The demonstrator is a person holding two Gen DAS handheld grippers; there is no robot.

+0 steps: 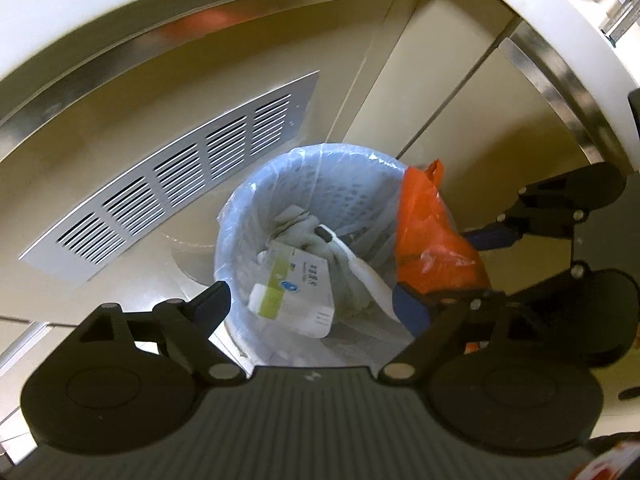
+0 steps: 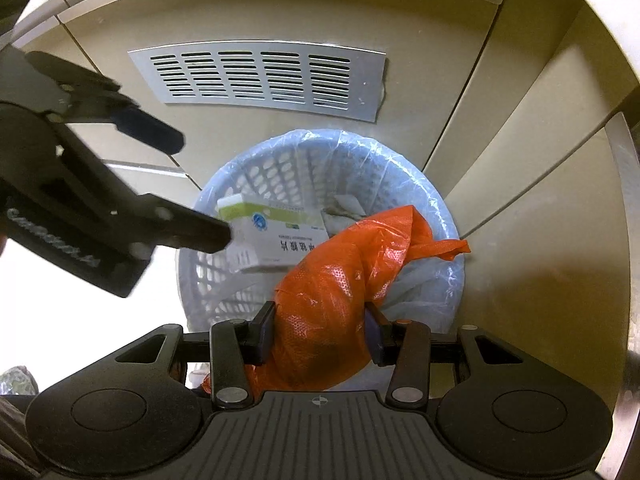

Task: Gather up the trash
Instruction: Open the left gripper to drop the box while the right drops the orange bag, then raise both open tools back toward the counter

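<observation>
A pale blue perforated waste basket (image 1: 240, 208) (image 2: 440, 200) with a clear liner stands on the floor by a cabinet. My left gripper (image 1: 312, 304) (image 2: 200, 188) hovers over it, open wide. A tilted white and green medicine box (image 1: 296, 292) (image 2: 276, 240) lies between its fingers with a gap on each side, above crumpled tissue (image 1: 312, 232) and a white handle (image 1: 360, 268) in the basket. My right gripper (image 2: 320, 332) is shut on a stuffed orange plastic bag (image 2: 332, 280) (image 1: 432, 240) over the basket's near rim.
A silver vent grille (image 1: 172, 176) (image 2: 260, 76) sits in the beige cabinet panel behind the basket. Cabinet doors with metal edge strips (image 1: 560, 92) close in on the right. A white counter edge (image 1: 540, 8) runs above.
</observation>
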